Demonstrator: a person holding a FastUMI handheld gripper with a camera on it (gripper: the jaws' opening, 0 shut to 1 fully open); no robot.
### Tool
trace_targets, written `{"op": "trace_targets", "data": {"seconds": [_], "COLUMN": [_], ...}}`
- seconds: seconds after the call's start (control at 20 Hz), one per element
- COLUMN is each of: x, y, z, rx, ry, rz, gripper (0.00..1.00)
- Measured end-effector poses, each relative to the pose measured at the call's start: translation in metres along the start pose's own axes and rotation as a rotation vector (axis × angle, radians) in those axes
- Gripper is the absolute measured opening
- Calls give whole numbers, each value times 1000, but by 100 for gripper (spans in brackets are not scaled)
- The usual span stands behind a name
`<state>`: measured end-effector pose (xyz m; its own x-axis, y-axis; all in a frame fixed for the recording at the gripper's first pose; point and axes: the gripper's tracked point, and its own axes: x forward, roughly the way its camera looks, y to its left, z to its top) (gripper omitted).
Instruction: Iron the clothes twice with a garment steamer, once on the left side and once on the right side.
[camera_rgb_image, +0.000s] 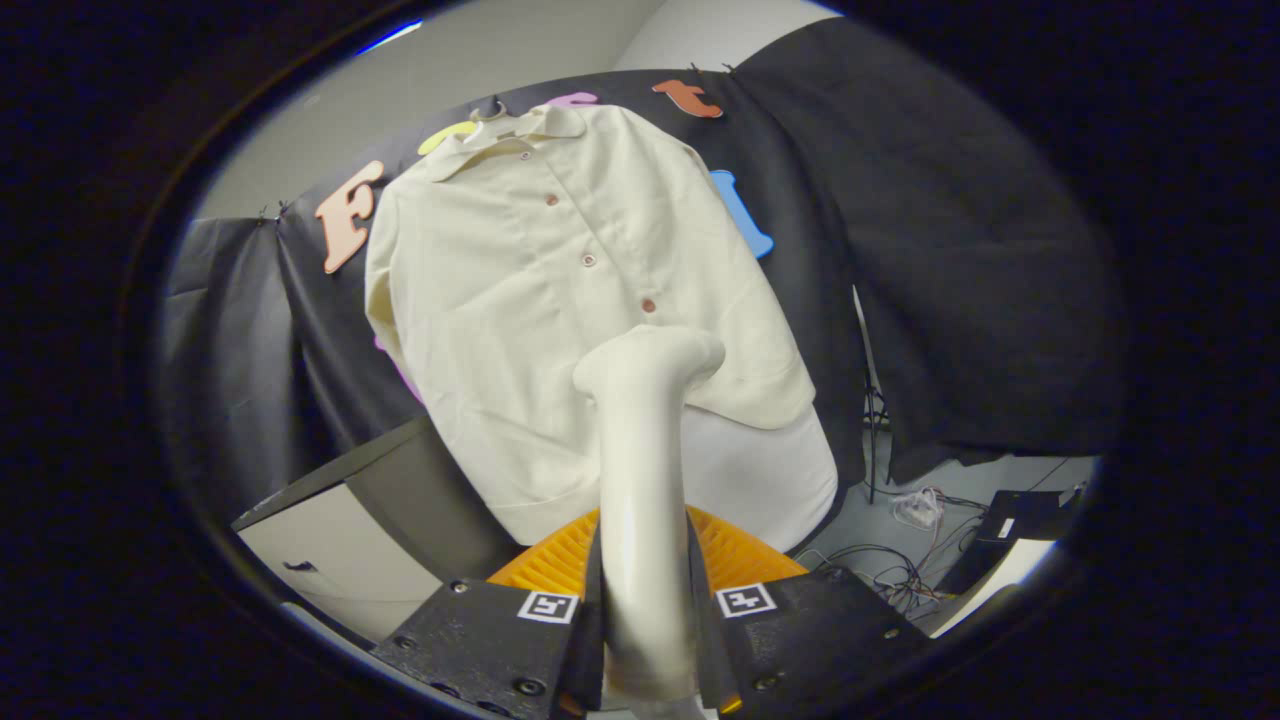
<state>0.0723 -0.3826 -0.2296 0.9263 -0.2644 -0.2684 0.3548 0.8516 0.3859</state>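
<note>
A cream short-sleeved shirt (560, 290) with a row of small buttons hangs on a hanger (488, 115) against the black booth wall, seen from below. My gripper (645, 620) is shut on the handle of a cream garment steamer (640, 480), which rises between the fingers. The steamer's head (655, 358) points toward the shirt's lower front, just under the lowest button; whether it touches the cloth I cannot tell. A white panel (760, 470) shows beneath the shirt's hem.
An orange ribbed basket (740, 555) sits right behind the fingers. A grey-topped cabinet (340, 530) stands left of the fingers. Tangled cables and a white power strip (915, 510) lie on the floor beside a dark box (1020, 515).
</note>
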Motion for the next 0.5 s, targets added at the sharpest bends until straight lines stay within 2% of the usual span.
{"op": "trace_targets", "data": {"seconds": [0.5], "x": [-103], "y": [156], "z": [48], "rx": [-69], "ry": [-90], "rz": [134], "gripper": [36]}}
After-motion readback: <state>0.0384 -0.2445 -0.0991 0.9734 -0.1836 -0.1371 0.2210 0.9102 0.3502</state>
